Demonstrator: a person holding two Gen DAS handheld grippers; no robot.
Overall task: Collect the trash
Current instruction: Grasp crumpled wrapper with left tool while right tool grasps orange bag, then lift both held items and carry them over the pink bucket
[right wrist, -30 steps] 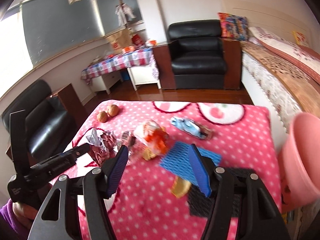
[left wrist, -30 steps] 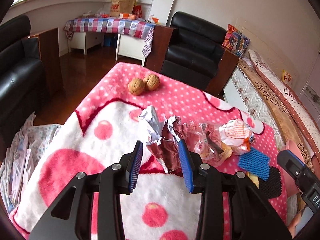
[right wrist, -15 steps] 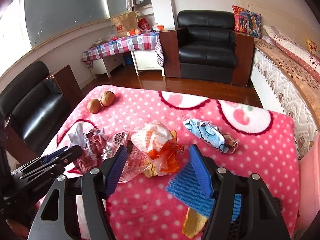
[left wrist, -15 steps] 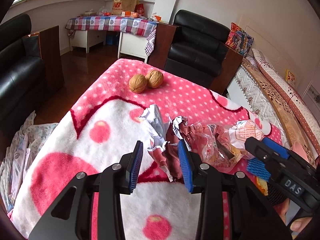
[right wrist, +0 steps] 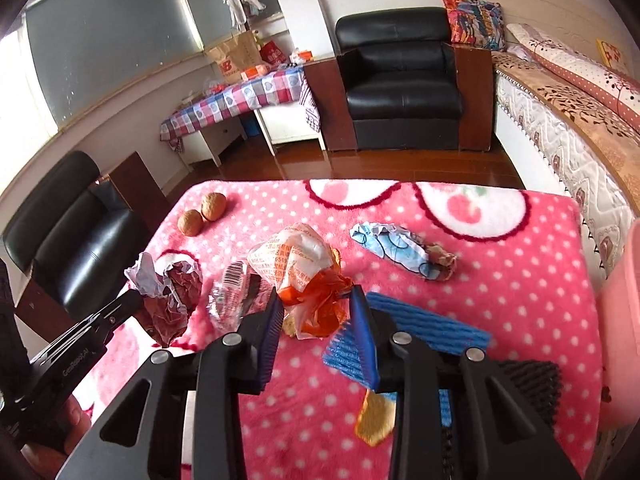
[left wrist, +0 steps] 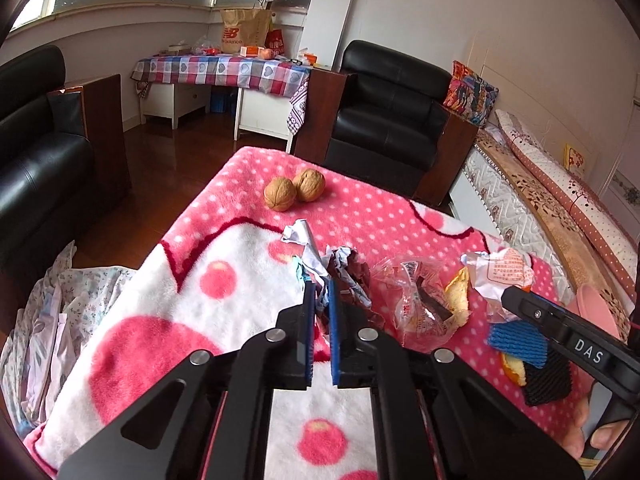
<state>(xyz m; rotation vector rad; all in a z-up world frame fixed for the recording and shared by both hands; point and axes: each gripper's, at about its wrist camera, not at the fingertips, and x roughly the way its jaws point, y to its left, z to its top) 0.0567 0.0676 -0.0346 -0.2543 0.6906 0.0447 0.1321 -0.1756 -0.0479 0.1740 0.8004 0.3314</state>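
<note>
My left gripper (left wrist: 320, 304) is clenched on the crumpled maroon wrapper (left wrist: 344, 276), pinching its near white edge between the blue pads. My right gripper (right wrist: 318, 320) hangs released, jaws spread on either side of the orange-and-white wrapper (right wrist: 304, 272), which lies just beyond the tips on the pink blanket (right wrist: 500, 280). Relative to that orange-and-white wrapper: the clear barcode wrapper (right wrist: 234, 292) touches its left side, the blue foam net (right wrist: 420, 328) sits just right, the blue patterned wrapper (right wrist: 400, 248) lies near, further back, with bare blanket beyond to the far edge. Two walnuts (right wrist: 202, 214) rest well apart, back-left.
</note>
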